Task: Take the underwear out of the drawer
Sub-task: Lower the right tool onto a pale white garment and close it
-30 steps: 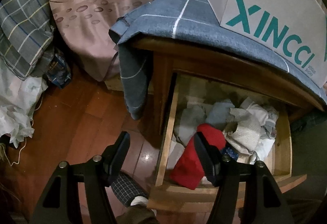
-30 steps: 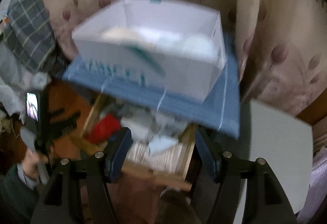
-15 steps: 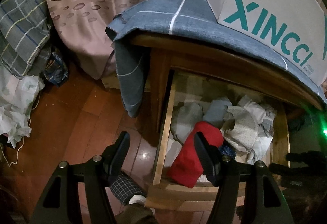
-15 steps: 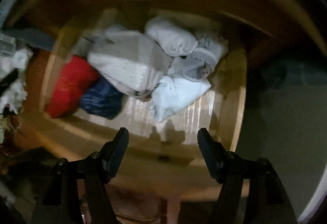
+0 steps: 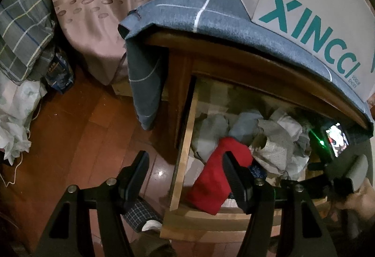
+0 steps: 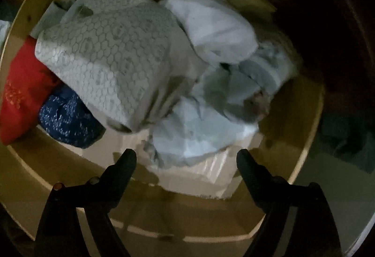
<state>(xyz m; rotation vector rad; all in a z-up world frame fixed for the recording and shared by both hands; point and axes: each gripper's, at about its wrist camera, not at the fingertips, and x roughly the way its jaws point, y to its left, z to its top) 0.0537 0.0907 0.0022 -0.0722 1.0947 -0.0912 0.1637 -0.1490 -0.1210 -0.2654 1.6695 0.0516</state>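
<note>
The wooden drawer (image 5: pixel 181 156) (image 6: pixel 307 144) stands pulled out, full of crumpled underwear. A red piece (image 5: pixel 218 177) (image 6: pixel 21 90) lies at its left, a dark blue one (image 6: pixel 68 116) beside it, a grey patterned one (image 5: pixel 274 146) (image 6: pixel 110 62) in the middle, and pale blue (image 6: pixel 199 135) and white (image 6: pixel 215 27) pieces to the right. My right gripper (image 6: pixel 186 157) points straight down just over the pale blue piece, its jaws opening, nothing pressed between them. Its body shows at the drawer's right in the left wrist view (image 5: pixel 337 163). My left gripper (image 5: pixel 185 163) hovers open above the drawer's left front corner, empty.
A white XINCCI box (image 5: pixel 311 3) sits on a blue checked cloth (image 5: pixel 194 15) covering the nightstand top. A bedspread (image 5: pixel 93 10) hangs at the left, with plaid fabric (image 5: pixel 21 29) and white bags (image 5: pixel 14 116) over the wooden floor (image 5: pixel 70 139). A slippered foot (image 5: pixel 140 217) is below.
The right gripper dropped from above the box down into the drawer, close over the clothes, and its jaws spread wider. It now appears in the left wrist view. The left gripper stayed put.
</note>
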